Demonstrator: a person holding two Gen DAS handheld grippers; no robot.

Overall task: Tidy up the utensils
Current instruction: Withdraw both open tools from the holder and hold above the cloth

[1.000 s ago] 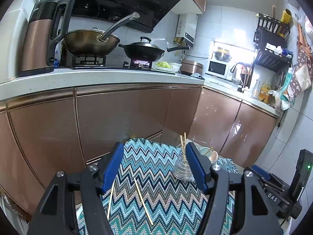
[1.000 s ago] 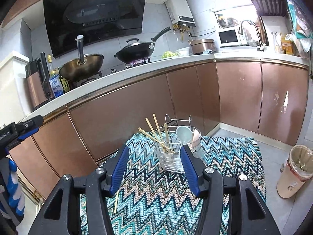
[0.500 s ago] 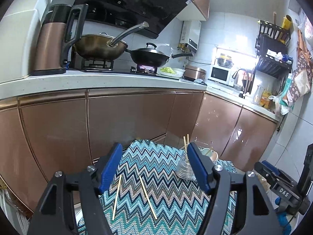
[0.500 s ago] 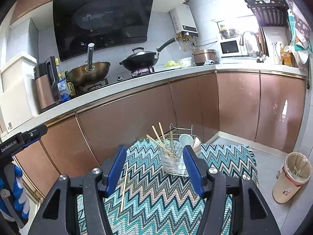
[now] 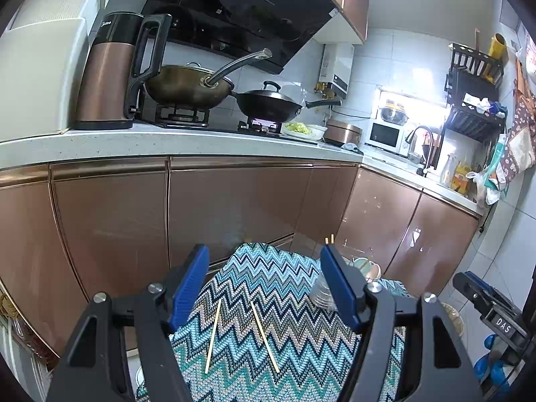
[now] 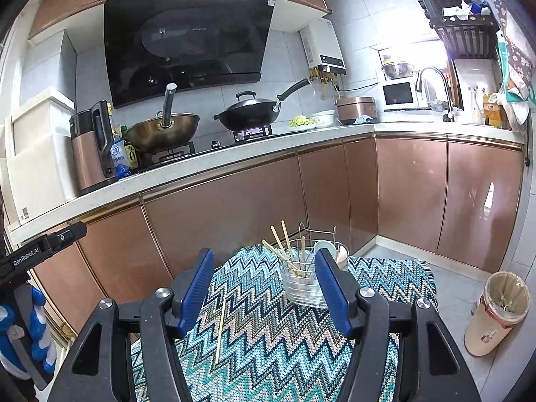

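Two loose wooden chopsticks lie on the zigzag cloth (image 5: 284,288): one on the left (image 5: 213,335), one on the right (image 5: 264,336). My left gripper (image 5: 264,278) is open and empty above and behind them. A wire utensil holder (image 6: 306,279) stands at the cloth's far side with several chopsticks (image 6: 281,246) and spoons (image 6: 330,249) upright in it; it also shows in the left wrist view (image 5: 323,293), half hidden by my finger. My right gripper (image 6: 264,283) is open and empty, short of the holder. One loose chopstick (image 6: 221,328) shows in the right wrist view.
Copper cabinet doors (image 6: 234,221) rise just past the cloth-covered surface. The counter carries a kettle (image 5: 107,77), two woks (image 6: 248,114) and a microwave (image 6: 398,95). A lined bin (image 6: 499,311) stands on the floor at the right.
Both grippers have pulled back and tilted up. The holder and chopsticks now sit lower and farther in both views. Nothing was picked up.
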